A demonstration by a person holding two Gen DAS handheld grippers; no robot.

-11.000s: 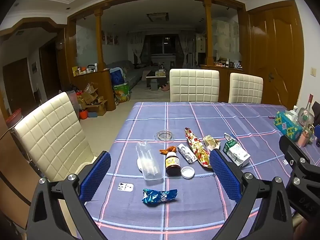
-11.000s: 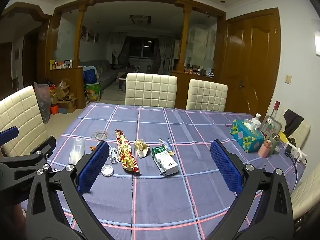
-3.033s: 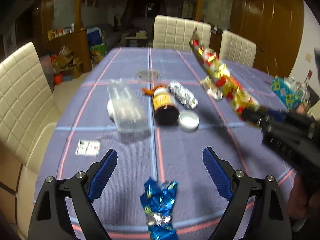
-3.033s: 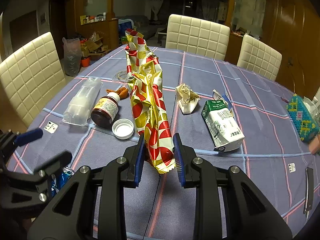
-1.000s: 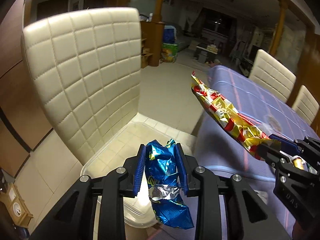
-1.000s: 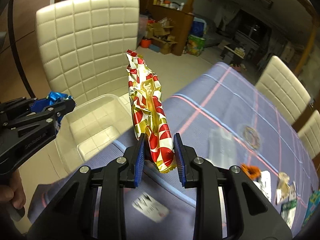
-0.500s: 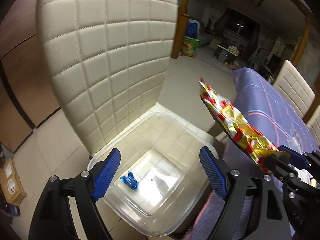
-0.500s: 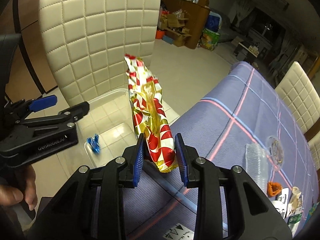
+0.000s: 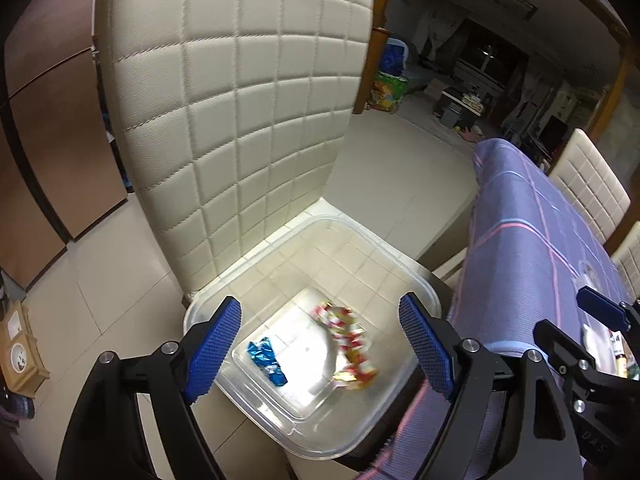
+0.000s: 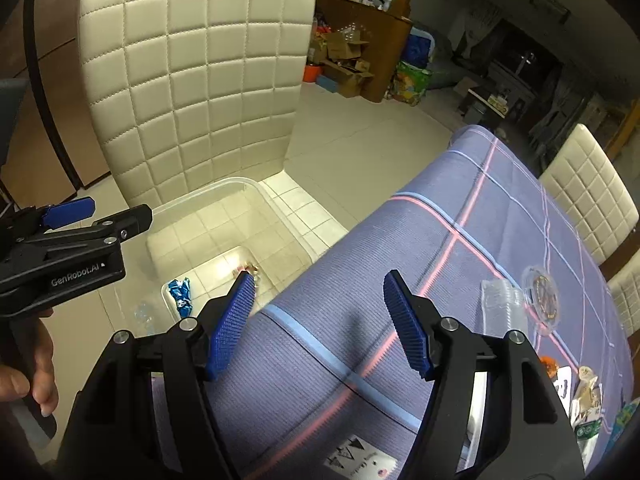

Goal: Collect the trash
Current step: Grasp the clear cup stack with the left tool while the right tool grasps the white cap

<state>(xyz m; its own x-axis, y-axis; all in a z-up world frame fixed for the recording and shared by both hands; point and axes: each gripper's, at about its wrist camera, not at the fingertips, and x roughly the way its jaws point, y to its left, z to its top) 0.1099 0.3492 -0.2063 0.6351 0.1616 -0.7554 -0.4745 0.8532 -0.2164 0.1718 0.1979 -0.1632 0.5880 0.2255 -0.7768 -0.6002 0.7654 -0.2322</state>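
A clear plastic bin (image 9: 248,276) sits on the seat of a cream chair (image 9: 240,92) beside the table. In the bin lie a blue foil wrapper (image 9: 266,362) and a red-and-gold wrapper (image 9: 350,340). My left gripper (image 9: 320,348) is open and empty above the bin. My right gripper (image 10: 318,324) is open and empty over the table's edge, beside the bin (image 10: 208,208). The blue wrapper (image 10: 180,292) shows there too; the red-and-gold wrapper is mostly hidden behind a fingertip (image 10: 234,316).
The table with its purple checked cloth (image 10: 460,260) carries a clear plastic bottle (image 10: 502,300), a round lid (image 10: 542,292) and more trash at the far right edge (image 10: 584,396). More cream chairs (image 10: 588,188) stand behind it. Tiled floor surrounds the chair.
My right gripper has opened and the red-and-gold wrapper has dropped into the bin next to the blue wrapper. My left gripper stays open over the bin.
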